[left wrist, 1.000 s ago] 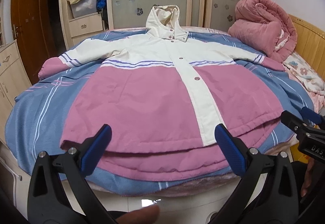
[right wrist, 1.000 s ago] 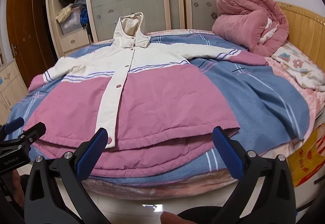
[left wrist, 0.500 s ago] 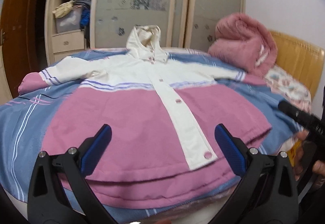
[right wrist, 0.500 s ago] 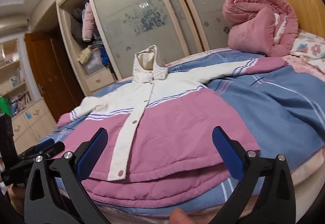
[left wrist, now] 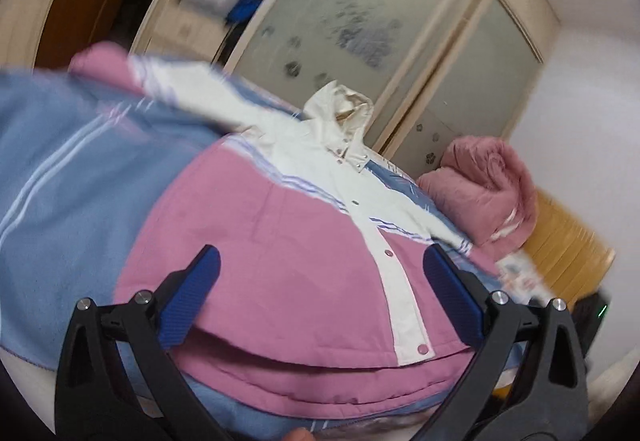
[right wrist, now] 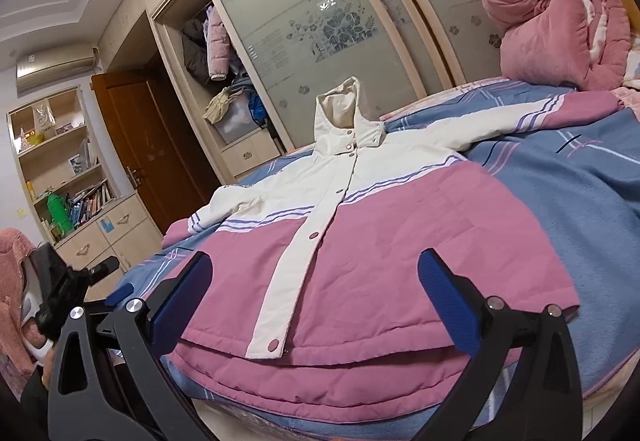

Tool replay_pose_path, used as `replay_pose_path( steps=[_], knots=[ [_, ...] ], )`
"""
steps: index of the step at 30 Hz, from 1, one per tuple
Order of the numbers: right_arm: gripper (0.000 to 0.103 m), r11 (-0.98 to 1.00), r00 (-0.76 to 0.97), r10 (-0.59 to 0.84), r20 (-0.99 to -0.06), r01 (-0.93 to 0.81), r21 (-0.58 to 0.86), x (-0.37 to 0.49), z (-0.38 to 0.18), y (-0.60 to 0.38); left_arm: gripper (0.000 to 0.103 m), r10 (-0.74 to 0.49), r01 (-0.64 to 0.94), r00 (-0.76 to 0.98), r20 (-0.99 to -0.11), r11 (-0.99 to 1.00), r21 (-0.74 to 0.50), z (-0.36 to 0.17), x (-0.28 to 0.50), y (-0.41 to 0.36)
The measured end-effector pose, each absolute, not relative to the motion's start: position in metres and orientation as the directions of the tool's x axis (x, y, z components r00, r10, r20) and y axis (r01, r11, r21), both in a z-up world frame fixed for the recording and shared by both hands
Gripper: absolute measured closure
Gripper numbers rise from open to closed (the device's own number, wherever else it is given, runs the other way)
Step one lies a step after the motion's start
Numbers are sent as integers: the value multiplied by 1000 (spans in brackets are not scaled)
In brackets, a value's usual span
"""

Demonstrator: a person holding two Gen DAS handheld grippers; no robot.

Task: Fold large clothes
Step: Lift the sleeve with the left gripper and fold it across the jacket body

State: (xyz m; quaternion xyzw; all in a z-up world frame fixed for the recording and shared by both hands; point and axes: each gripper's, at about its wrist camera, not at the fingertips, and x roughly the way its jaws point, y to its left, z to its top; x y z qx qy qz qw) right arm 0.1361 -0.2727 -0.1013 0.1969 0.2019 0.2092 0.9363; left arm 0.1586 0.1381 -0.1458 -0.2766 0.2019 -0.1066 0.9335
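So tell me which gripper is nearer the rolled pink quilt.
Right. The right gripper is at the hem on the rolled pink quilt's side; the left gripper is across the coat.

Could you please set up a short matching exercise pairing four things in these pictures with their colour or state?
Things:
1. coat
2. rolled quilt
3. left gripper
4. bed cover

States:
A. blue with pale stripes
B. open, holding nothing
C. spread flat, snaps fastened
D. pink, bundled near the headboard

Pairs: 1-C, 2-D, 3-B, 4-A
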Motion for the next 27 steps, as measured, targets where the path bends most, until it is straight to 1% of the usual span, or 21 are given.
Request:
replay_pose_path(
  steps=[2,4,5,7,8,10,15,20,22,24,27],
  knots=[
    [1,837,824,477,-306,-318,446,138,-103,-268,2,-326,88,888,-324,812,-577,-141,166,162],
    [1,840,817,483,-315,-330,430,139,-104,-262,2,-310,53,883,-352,812,-581,-130,178,196],
    [1,842,814,485,-319,-334,424,140,-105,-260,2,-283,21,885,-369,817,-576,-127,183,211],
    [1,844,807,487,-333,-337,416,143,-107,-256,2,-190,-72,898,-396,826,-560,-121,194,248],
    [1,844,805,488,-337,-337,418,144,-108,-255,2,-167,-93,906,-388,817,-569,-117,199,265],
    [1,841,801,491,-342,-333,426,148,-111,-255,2,-187,-78,921,-341,772,-631,-108,217,305],
    [1,841,796,490,-355,-325,433,155,-115,-252,2,-192,-132,918,-346,677,-724,-105,279,397],
    [1,847,784,492,-379,-330,417,161,-118,-240,2,-154,-234,898,-413,629,-742,-123,331,452],
    [1,851,779,490,-392,-329,410,164,-120,-236,2,-151,-284,885,-440,573,-769,-138,346,471],
    [1,852,776,489,-397,-328,408,167,-120,-234,2,-191,-296,885,-424,471,-831,-156,361,489],
    [1,860,779,479,-405,-324,394,167,-120,-230,2,-197,-302,892,-407,411,-860,-169,378,503]
  ],
)
